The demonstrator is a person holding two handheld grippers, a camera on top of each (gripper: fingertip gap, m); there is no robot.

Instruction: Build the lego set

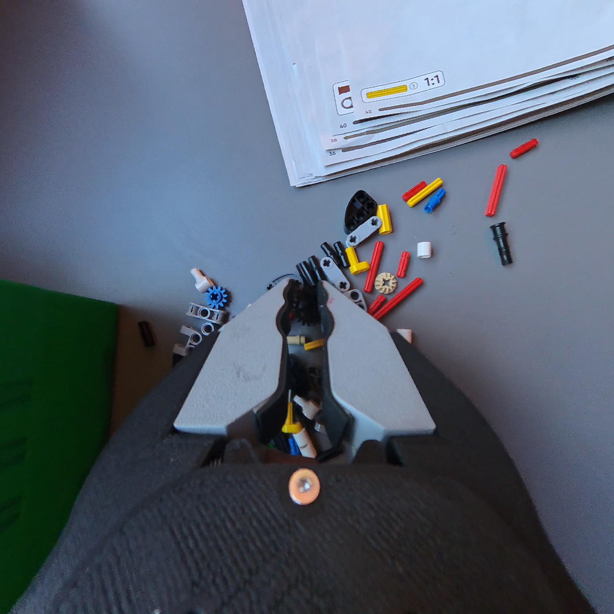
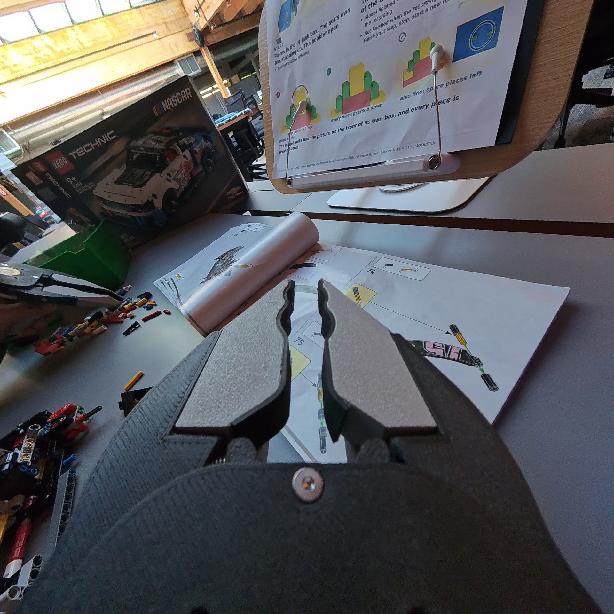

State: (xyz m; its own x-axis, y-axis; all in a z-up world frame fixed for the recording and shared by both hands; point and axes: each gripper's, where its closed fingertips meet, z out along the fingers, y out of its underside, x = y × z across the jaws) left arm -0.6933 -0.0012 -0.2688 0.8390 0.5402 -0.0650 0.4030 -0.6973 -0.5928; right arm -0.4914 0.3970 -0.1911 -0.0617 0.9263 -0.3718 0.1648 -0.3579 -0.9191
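The left gripper (image 1: 305, 286) pinches a black gear (image 1: 307, 307) amid scattered small parts (image 1: 372, 265) on the grey table (image 1: 133, 166). The right gripper (image 2: 306, 285) hangs slightly parted and bare over the open instruction booklet (image 2: 465, 299)

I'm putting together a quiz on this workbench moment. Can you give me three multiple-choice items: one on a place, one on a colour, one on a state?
1. Where does the green bin stand?
A) in front of the car-picture box
B) on top of that box
C) on the floor

2. What colour is the small gear beside the white pin?
A) red
B) blue
C) yellow

3. How is the right gripper?
A) clamped on a red axle
B) fingers slightly apart, nothing between
C) shut on a yellow pin

Answers:
1 A, the bin sits on the table against the box front.
2 B, its teeth are plainly blue.
3 B, the booklet page shows through the gap.
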